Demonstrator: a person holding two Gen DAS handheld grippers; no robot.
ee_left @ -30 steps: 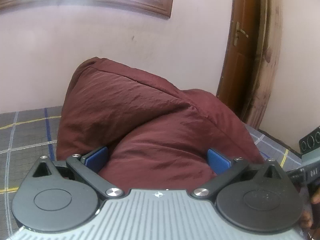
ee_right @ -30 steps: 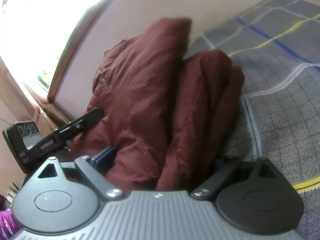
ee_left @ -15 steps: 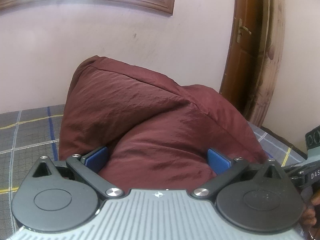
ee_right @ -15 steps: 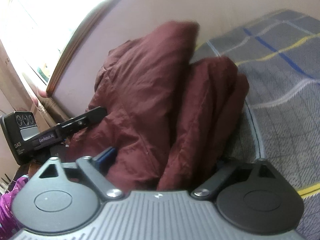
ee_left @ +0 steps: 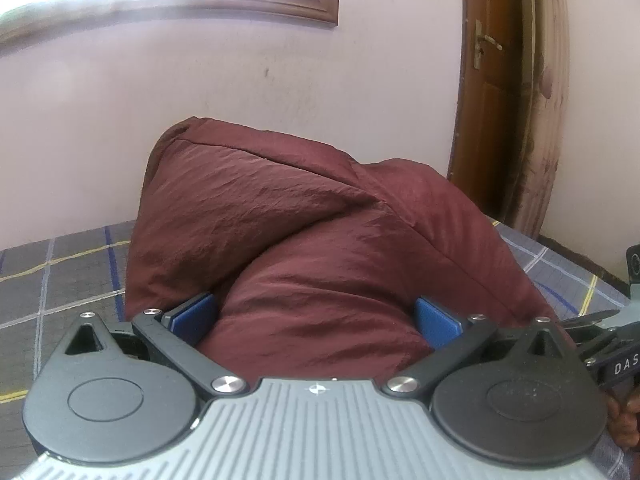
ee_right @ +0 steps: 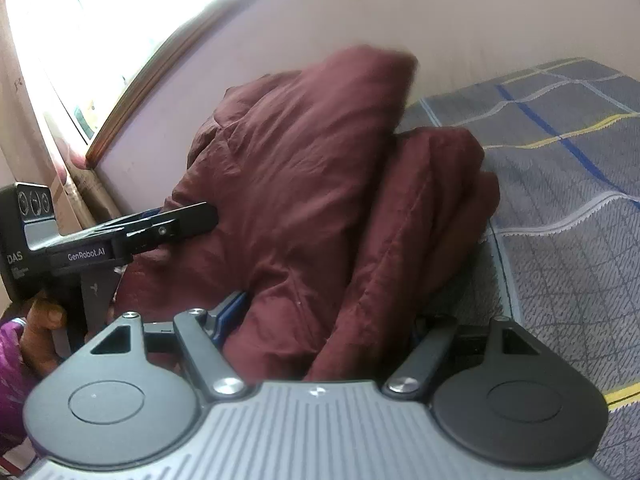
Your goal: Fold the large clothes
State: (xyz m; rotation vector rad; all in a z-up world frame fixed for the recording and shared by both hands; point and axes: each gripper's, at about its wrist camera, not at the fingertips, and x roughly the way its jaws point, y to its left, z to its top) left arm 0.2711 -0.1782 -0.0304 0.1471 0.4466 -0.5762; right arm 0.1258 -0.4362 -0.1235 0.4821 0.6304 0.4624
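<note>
The bulky maroon crinkled-fabric garment (ee_left: 320, 248) sits bunched on the grey checked bedspread (ee_right: 568, 208), against the wall. The left tongs (ee_left: 316, 316) stand wide, blue pads (ee_left: 196, 314) pressed on a thick fold. The right tongs (ee_right: 320, 320) are closing around another bunch. Best to gather every layer squarely before lifting, so no fold slips free.

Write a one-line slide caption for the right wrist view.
Right gripper closing around a bunched maroon garment on a checked bedsheet, with the left gripper at the garment's other side.
</note>
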